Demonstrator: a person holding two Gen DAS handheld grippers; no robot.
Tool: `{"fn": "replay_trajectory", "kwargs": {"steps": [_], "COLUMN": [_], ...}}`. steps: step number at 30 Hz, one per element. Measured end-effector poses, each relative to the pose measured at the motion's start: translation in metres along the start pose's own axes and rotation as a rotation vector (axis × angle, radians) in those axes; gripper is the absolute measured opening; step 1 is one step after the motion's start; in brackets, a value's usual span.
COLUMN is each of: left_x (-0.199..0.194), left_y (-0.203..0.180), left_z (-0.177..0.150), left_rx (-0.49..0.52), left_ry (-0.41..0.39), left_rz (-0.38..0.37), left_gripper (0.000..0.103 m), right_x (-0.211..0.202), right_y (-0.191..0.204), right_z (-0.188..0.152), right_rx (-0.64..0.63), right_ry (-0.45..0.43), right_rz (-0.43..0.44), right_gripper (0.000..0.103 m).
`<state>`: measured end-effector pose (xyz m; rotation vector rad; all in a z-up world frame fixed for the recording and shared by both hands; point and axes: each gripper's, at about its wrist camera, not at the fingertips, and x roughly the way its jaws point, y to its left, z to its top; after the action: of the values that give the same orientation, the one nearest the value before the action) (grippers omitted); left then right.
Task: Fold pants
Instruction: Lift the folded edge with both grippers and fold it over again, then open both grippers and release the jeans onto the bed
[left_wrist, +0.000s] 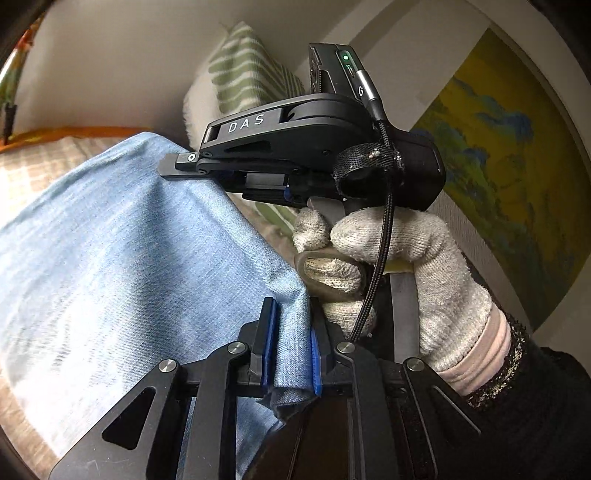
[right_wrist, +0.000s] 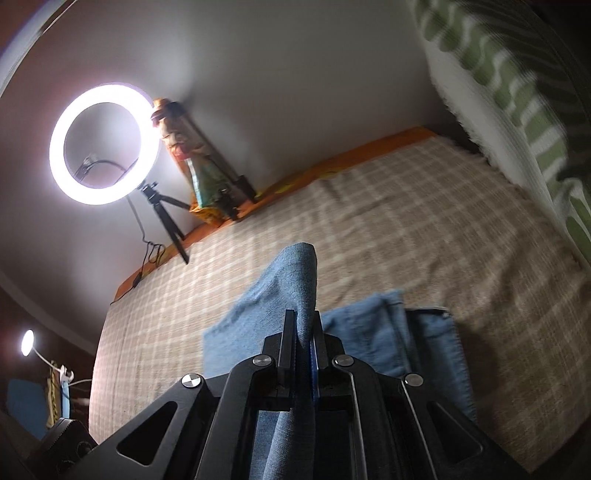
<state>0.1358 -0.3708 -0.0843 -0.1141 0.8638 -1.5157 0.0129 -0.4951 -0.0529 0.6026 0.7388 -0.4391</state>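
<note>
The light blue denim pants (left_wrist: 122, 258) hang stretched between both grippers above a checked beige bedspread (right_wrist: 406, 229). My left gripper (left_wrist: 291, 325) is shut on a bunched edge of the pants, the cloth pinched between its blue pads (left_wrist: 267, 343). In the left wrist view the right gripper (left_wrist: 177, 168) appears side-on, held by a hand in a white knit glove (left_wrist: 406, 266), its tip lying on the upper edge of the fabric. In the right wrist view the right gripper (right_wrist: 304, 332) is shut on a raised fold of the pants (right_wrist: 299, 280); more denim (right_wrist: 373, 332) lies on the bed below.
A lit ring light (right_wrist: 105, 144) on a small tripod stands at the bed's far edge by the wall, beside a colourful upright object (right_wrist: 192, 162). A green-striped pillow (right_wrist: 517, 103) lies at the right. A yellow and blue wall picture (left_wrist: 509, 170) hangs behind the gloved hand.
</note>
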Motion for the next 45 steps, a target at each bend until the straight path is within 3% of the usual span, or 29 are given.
{"fn": "replay_trajectory", "kwargs": {"steps": [15,17,22,26,30,35,41,45], "left_x": [0.051,0.053,0.06,0.066,0.064,0.033,-0.044,-0.086], "left_y": [-0.003,-0.005,-0.013,-0.022,-0.032,-0.039,-0.021,0.009], "left_z": [0.0,-0.002,-0.009,-0.017,-0.021,-0.026,-0.032,-0.042], "left_rx": [-0.013,-0.009,0.011,0.009,0.013,0.058,0.061,0.004], "left_ry": [0.103,0.115,0.158,0.2,0.224,0.235,0.153,0.105], "left_rz": [0.017,0.014,0.012,0.0,-0.03,-0.019,0.075,0.165], "left_gripper": [0.014,0.014,0.023,0.031,0.031,0.035,0.036,0.041], "right_x": [0.036,0.036,0.028,0.012,-0.007,-0.022,-0.033,-0.029], "right_y": [-0.071,-0.074,-0.069,-0.066,-0.07,-0.067,-0.054,-0.049], "right_z": [-0.01,-0.012,-0.013,-0.016,-0.017,-0.026,-0.037,-0.042], "right_rx": [0.048,0.038,-0.036,-0.101,-0.092,-0.11,-0.16,-0.22], "right_ry": [0.086,0.091,0.108,0.102,0.075,0.065,0.034,0.058], "right_rz": [-0.016,-0.022,-0.102,-0.164,-0.178,-0.183,-0.166,-0.187], "right_gripper": [0.004,0.006,0.029,0.032,0.033,0.04,0.042,0.06]}}
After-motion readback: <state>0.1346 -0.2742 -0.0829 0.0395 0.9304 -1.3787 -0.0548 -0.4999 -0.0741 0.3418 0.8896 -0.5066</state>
